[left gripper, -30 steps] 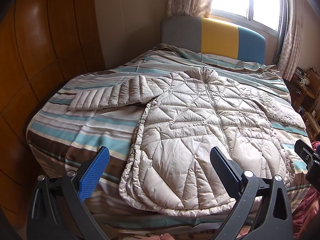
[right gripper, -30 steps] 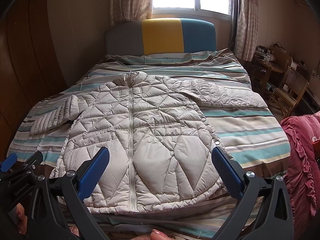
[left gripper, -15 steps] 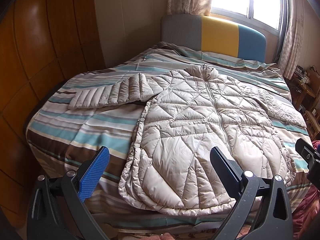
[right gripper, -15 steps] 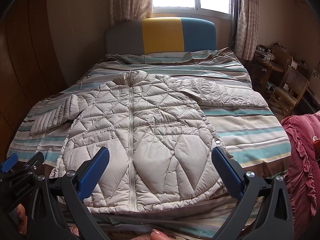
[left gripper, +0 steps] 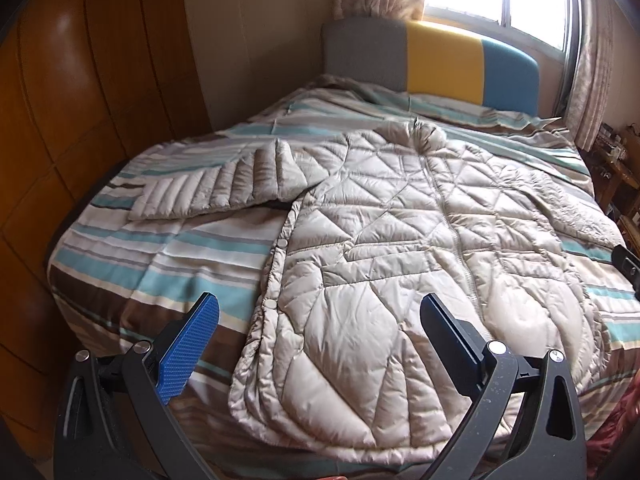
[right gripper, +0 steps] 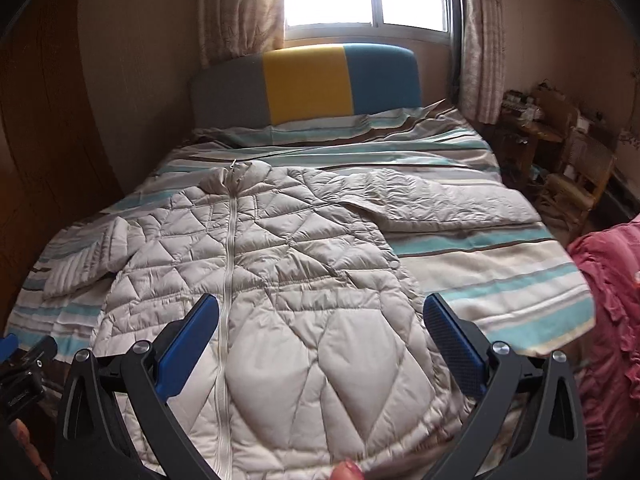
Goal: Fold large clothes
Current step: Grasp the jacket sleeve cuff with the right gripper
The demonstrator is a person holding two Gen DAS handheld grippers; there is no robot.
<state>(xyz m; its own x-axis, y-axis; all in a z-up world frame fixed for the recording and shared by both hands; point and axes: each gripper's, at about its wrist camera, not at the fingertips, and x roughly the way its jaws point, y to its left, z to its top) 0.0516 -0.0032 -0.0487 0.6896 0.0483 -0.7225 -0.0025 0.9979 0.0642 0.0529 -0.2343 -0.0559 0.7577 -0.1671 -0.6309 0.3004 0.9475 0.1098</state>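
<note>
In the left wrist view, we see our left gripper [left gripper: 320,340] held above the foot edge of the bed [left gripper: 160,264], its jaws wide apart and holding nothing. The quilted jacket [left gripper: 400,264] lies face up and zipped on the striped cover, its hem at the foot edge and its collar toward the headboard [left gripper: 436,60]. One sleeve [left gripper: 224,188] stretches out toward the bed's left side edge, next to the wooden wardrobe [left gripper: 52,120]. The gripper hangs over the hem corner on that side, not touching the fabric.

In the right wrist view, our right gripper [right gripper: 322,344] also has its jaws spread apart and empty, poised over the lower part of the jacket [right gripper: 304,280] beside the zip [right gripper: 229,248]. The other sleeve [right gripper: 448,204] runs out toward the bed's right side edge. A pink ruffled cloth [right gripper: 608,320] sits just off the right foot corner.

We judge that no fold has begun. The padded shell looks slick and springy, so a shallow pinch could slide off, or catch only the top layer and drag the front away from the back. Lifting one side faster than the other would skew the fold line. The hem lies close to the foot edge, so a pull toward us could tip the jacket off the bed.
</note>
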